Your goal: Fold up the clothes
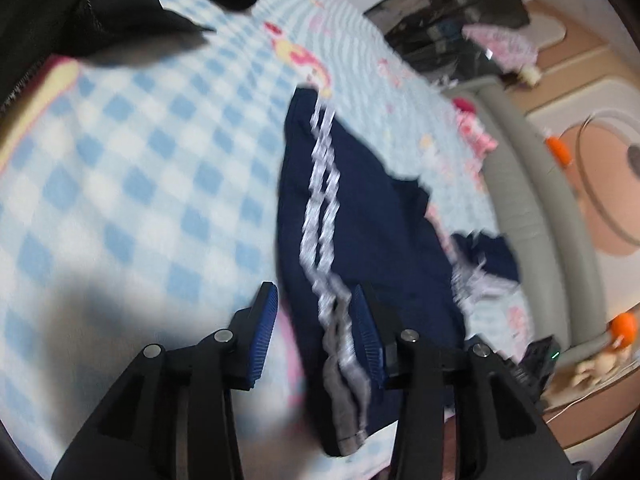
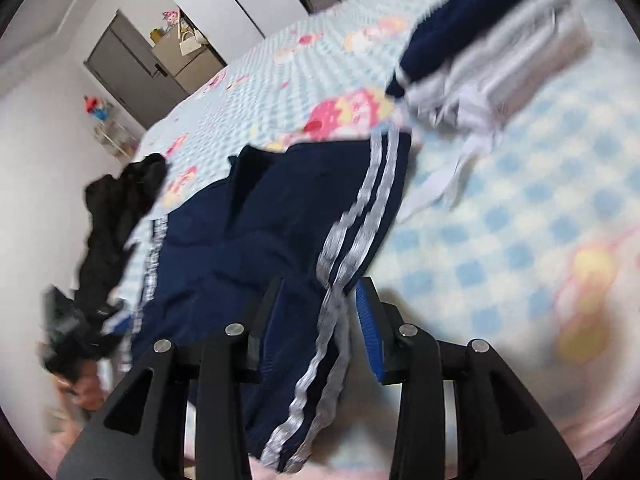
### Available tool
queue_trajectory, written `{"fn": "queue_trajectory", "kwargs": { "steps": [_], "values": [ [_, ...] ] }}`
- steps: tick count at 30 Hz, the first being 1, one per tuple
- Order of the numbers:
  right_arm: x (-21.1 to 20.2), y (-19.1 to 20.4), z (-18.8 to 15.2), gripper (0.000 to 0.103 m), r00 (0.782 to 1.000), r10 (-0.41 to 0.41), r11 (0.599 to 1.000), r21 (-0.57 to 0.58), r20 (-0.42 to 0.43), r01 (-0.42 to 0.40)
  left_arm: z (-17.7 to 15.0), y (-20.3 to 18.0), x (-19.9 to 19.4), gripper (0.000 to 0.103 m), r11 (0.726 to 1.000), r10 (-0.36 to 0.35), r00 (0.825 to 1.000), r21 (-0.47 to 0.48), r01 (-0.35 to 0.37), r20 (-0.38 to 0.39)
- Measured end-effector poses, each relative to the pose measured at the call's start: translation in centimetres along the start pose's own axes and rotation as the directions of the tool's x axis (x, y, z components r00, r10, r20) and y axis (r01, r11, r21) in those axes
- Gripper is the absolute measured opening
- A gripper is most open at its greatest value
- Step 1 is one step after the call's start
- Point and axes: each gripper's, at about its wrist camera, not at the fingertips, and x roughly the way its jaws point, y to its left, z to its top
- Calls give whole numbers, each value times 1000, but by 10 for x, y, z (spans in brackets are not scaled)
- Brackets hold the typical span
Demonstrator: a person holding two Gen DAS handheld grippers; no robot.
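Navy track pants [image 1: 360,216] with white side stripes lie on a blue-and-white checked bed sheet [image 1: 132,168]. My left gripper [image 1: 314,300] is open, its blue pads either side of the striped edge near the hem, not pinching it. In the right wrist view the same pants [image 2: 280,224] spread across the sheet [image 2: 500,240]. My right gripper [image 2: 320,292] is open with the striped edge running between its fingers. Both views are blurred.
Black clothing [image 1: 100,4] lies at the sheet's far left, and also hangs at the bed edge [image 2: 116,216]. A folded navy-and-grey garment [image 2: 488,44] sits further up the bed. A grey bed frame [image 1: 532,208] borders the right side. Cabinets [image 2: 132,60] stand beyond.
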Motion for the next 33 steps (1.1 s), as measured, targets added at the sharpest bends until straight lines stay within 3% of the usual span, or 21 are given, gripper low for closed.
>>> {"fn": "queue_trajectory", "kwargs": {
  "steps": [4, 10, 11, 12, 13, 18, 23, 25, 28, 31, 33],
  "values": [
    [13, 11, -9, 37, 996, 1, 999, -51, -85, -5, -8, -13, 3, 42, 996, 62, 998, 66, -63, 13],
    [27, 18, -14, 37, 987, -110, 988, -117, -115, 97, -8, -22, 10, 39, 982, 133, 991, 135, -134, 12],
    [28, 19, -14, 37, 987, -118, 988, -117, -111, 105, -8, -24, 11, 35, 978, 144, 989, 152, -145, 15],
    [28, 20, -14, 37, 986, -123, 987, -117, -109, 110, -9, -27, 12, 21, 972, 157, 987, 174, -158, 18],
    [28, 21, -14, 37, 986, -129, 986, -118, -109, 116, -10, -30, 14, 16, 966, 170, 985, 196, -171, 22],
    [24, 21, -12, 24, 974, -216, 968, -148, -71, 204, -14, -35, 11, 9, 918, 286, 955, 265, -295, 76],
    [15, 21, -11, 24, 963, -267, 950, -176, -31, 258, -16, -38, -1, 18, 910, 292, 951, 274, -310, 104],
    [8, 26, -10, 30, 961, -276, 939, -210, 21, 274, -16, -42, -8, 30, 911, 276, 950, 275, -307, 146],
    [-1, 35, -9, 39, 967, -241, 934, -253, 79, 253, -20, -55, -15, 33, 901, 238, 949, 318, -295, 207],
    [6, 41, -11, 39, 980, -197, 937, -286, 42, 200, -25, -69, -5, 37, 895, 203, 964, 366, -253, 170],
    [21, 44, -14, 39, 968, -250, 916, -326, -7, 234, -28, -70, 13, 37, 886, 258, 960, 369, -281, 110]
  ]
}}
